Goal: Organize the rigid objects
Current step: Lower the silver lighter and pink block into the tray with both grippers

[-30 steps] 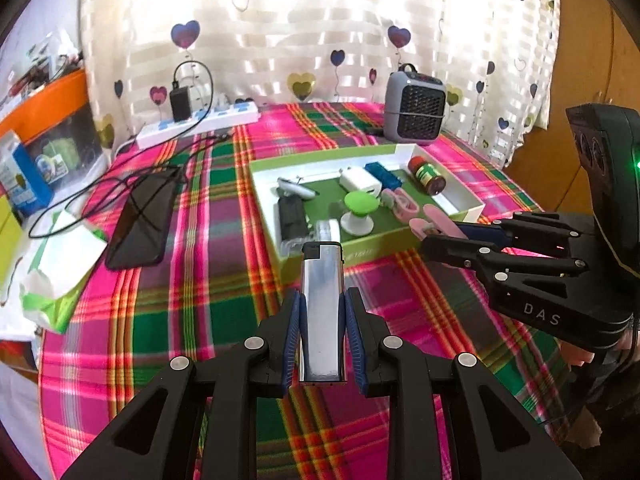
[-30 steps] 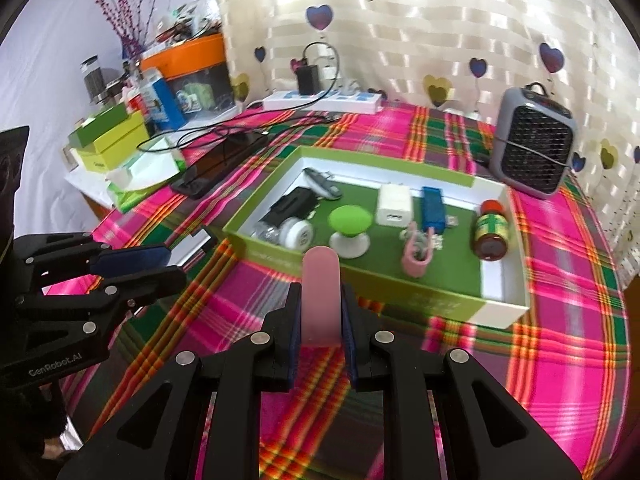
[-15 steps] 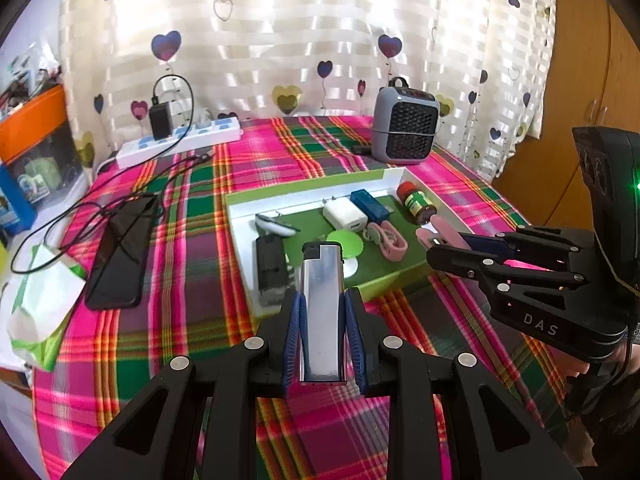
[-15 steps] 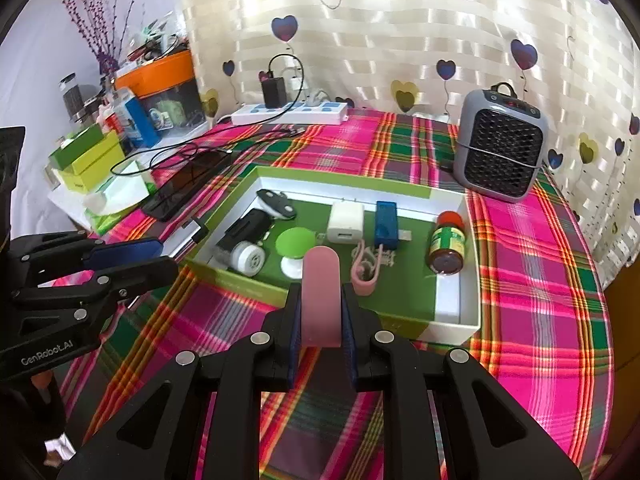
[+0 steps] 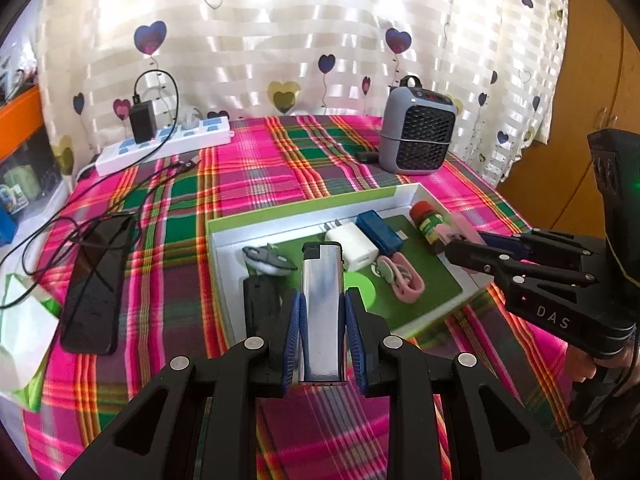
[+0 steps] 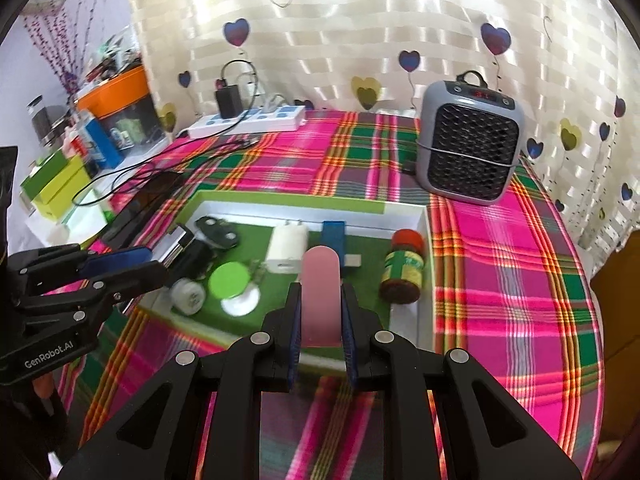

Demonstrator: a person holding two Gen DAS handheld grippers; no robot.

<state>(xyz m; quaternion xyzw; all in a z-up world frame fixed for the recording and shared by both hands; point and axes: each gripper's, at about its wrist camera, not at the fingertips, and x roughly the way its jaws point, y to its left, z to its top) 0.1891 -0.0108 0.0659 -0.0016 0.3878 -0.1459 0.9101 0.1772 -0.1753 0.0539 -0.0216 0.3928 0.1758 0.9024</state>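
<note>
Two grippers: both are clamped on loads above the near edge of the tray point(image 5: 304, 205).
Left gripper point(image 5: 322, 320): closed on a silver lighter point(image 5: 322, 304), upright over the tray's near-left part.
Right gripper point(image 6: 320, 320): closed on a flat pink piece point(image 6: 320, 296), just short of the bottle point(image 6: 402, 272).
Crowding risk: the charger point(image 6: 286, 250), green disc point(image 6: 229, 282) and bottle leave little bare floor, so a drop could knock one over.
Collision risk: both grippers are near each other over the tray and could bump.
</note>
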